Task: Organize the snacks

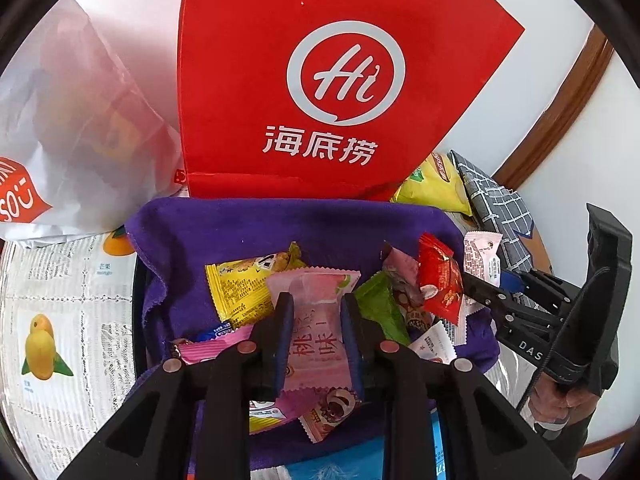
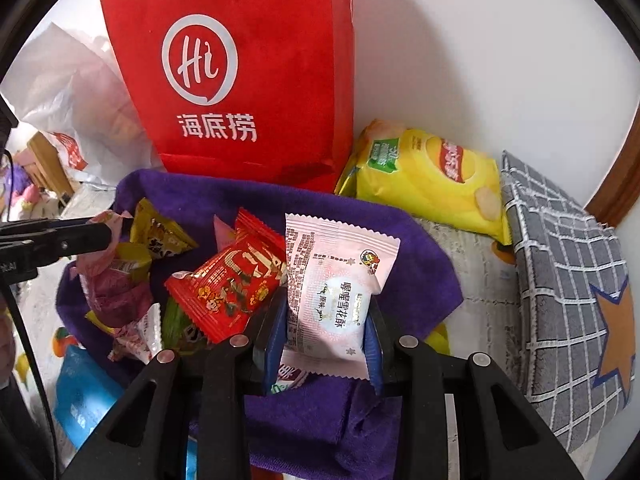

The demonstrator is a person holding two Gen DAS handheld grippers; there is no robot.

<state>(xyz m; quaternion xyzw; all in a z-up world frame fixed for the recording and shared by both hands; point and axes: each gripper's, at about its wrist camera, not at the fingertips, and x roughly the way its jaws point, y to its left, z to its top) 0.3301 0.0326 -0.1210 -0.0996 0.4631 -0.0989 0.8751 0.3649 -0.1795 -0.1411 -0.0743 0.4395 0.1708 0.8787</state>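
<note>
Glossy pink sachet (image 1: 316, 332) pinched (left claw (image 1: 316, 320)).

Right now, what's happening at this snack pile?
A person holds a gripper in each hand over a purple cloth strewn with wrapped snacks. The left gripper is clamped on a pink peach-flavour packet; the right gripper is clamped on a pale pink nougat packet. A red paper bag stands behind, and a yellow chip bag lies to the right.
</note>
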